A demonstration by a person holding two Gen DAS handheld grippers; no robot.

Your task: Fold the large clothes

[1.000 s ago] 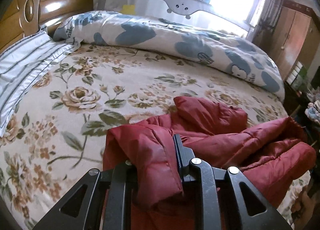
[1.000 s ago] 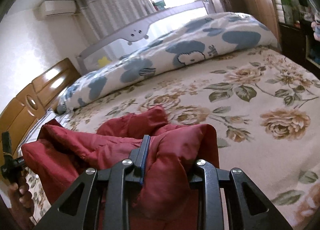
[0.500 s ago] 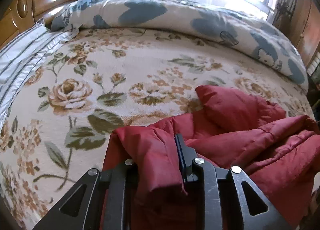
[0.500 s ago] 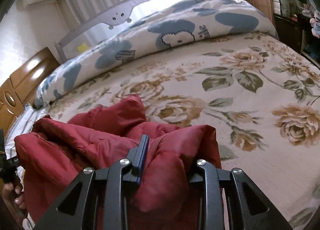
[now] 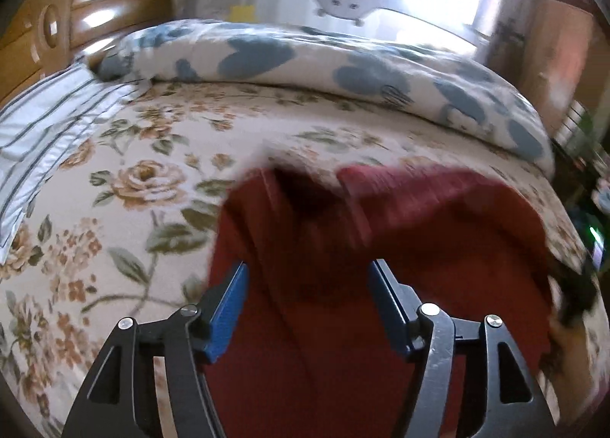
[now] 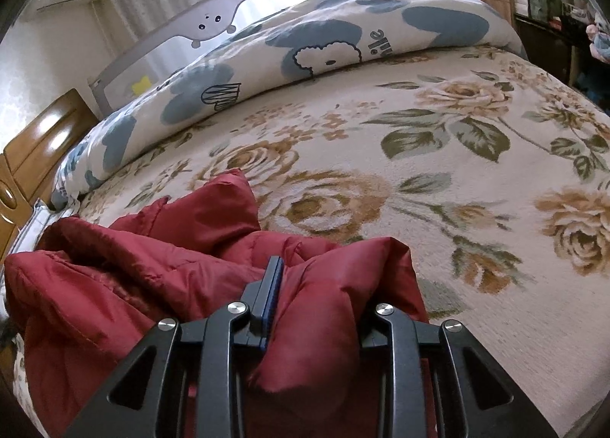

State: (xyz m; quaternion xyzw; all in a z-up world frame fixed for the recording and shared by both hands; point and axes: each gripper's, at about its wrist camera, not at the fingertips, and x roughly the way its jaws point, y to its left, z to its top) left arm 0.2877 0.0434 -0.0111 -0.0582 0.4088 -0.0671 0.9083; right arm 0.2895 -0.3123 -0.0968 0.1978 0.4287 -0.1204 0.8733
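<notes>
From the left wrist, the left gripper (image 5: 307, 298) has its fingers spread wide over the blurred red jacket (image 5: 400, 247) near the bed (image 5: 126, 178) foot edge; from the right wrist, the right gripper (image 6: 316, 304) pinches a jacket fold, open floral bed beyond, its right finger hidden.

Left hand-held gripper (image 5: 307, 295) gapes wide; right hand-held gripper (image 6: 316, 285) is clamped.

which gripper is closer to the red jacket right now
Right. The right gripper is shut on a bunched fold of the red jacket, touching it. The left gripper is open, its fingers spread over the jacket without gripping it.
</notes>
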